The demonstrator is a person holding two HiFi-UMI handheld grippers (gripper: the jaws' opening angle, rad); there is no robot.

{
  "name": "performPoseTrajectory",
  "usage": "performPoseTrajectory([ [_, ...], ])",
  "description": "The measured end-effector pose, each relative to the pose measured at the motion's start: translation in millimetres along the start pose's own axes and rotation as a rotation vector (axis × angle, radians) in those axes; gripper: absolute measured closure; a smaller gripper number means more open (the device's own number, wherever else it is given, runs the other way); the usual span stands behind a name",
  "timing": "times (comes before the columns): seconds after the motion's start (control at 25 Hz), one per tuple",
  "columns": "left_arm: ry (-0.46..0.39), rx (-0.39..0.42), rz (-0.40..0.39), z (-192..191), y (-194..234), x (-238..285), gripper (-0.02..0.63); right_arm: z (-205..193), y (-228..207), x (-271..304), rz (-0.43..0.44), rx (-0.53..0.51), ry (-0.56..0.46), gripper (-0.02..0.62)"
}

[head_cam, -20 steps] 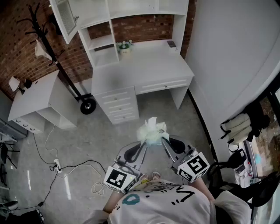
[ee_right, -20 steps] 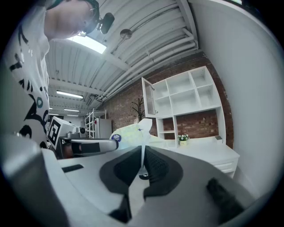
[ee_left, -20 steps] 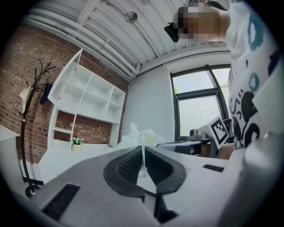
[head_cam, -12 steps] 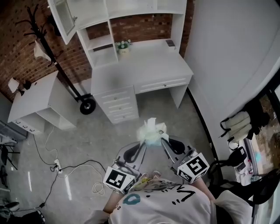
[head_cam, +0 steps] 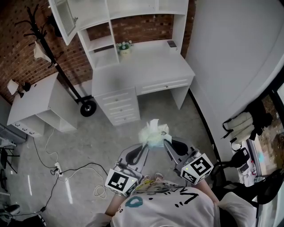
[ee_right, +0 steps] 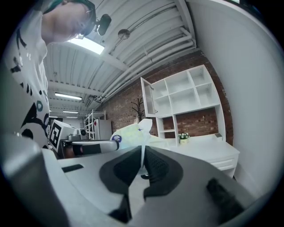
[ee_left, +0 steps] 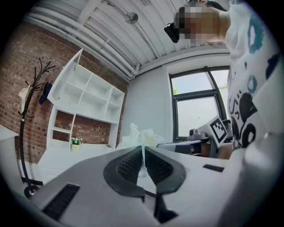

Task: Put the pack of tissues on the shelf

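- Lying on the grey floor (head_cam: 93, 137), low and to the left of the left gripper (head_cam: 147, 144), a black cable (head_cam: 75, 170) runs to a white plug strip (head_cam: 57, 167).
- Ahead of the left gripper and the right gripper (head_cam: 164, 142), past a stretch of floor, stands a white desk (head_cam: 146, 66) with a block of drawers (head_cam: 117, 104) on its left side.
- Far to the left of the left gripper are a low white cabinet (head_cam: 35, 102) and, behind it, a black coat rack (head_cam: 42, 35) by the brick wall (head_cam: 13, 53).
- At the back of the desk stands a small flower pot (head_cam: 126, 47), and above it rises the white shelf (head_cam: 133, 9), with one door (head_cam: 66, 17) open at the left.
- The pack of tissues (head_cam: 154, 133) hangs in the air between the two gripper tips, just ahead of them and well apart from the shelf.
- The left gripper has its jaws pressed together on a thin edge of the pack's wrapper, and the right gripper pinches the opposite edge in the same way.
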State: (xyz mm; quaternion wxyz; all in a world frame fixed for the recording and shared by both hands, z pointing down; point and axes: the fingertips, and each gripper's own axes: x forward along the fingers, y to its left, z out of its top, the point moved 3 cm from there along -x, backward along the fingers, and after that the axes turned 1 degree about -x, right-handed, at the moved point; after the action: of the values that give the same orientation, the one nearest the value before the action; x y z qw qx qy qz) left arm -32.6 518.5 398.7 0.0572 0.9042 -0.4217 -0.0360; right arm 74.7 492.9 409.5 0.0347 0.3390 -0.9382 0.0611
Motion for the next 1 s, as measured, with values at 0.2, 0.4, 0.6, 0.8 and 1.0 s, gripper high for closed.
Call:
performPoseTrajectory([
  [0.2, 0.004, 0.001, -0.024, 0, -2, -8, 0.584, -1, 9, -3, -0.016, 0.002, 0.014, 0.560],
  [0.4, 0.008, 0.010, -0.040, -4, -2, -16, 0.584, -7, 18, -5, -0.031, 0.007, 0.001, 0.559],
  [0.6, 0.015, -0.007, -0.030, -11, 1, -26, 0.584, -13, 28, -2, -0.030, 0.014, 0.008, 0.560],
  [0.8, 0.039, -0.009, -0.036, -17, 3, -25, 0.584, -20, 25, 0, -0.024, 0.024, 0.017, 0.560],
  [1.0, 0.030, 0.002, -0.025, -11, 13, -7, 0.584, -14, 8, 10, -0.015, 0.022, 0.006, 0.558],
])
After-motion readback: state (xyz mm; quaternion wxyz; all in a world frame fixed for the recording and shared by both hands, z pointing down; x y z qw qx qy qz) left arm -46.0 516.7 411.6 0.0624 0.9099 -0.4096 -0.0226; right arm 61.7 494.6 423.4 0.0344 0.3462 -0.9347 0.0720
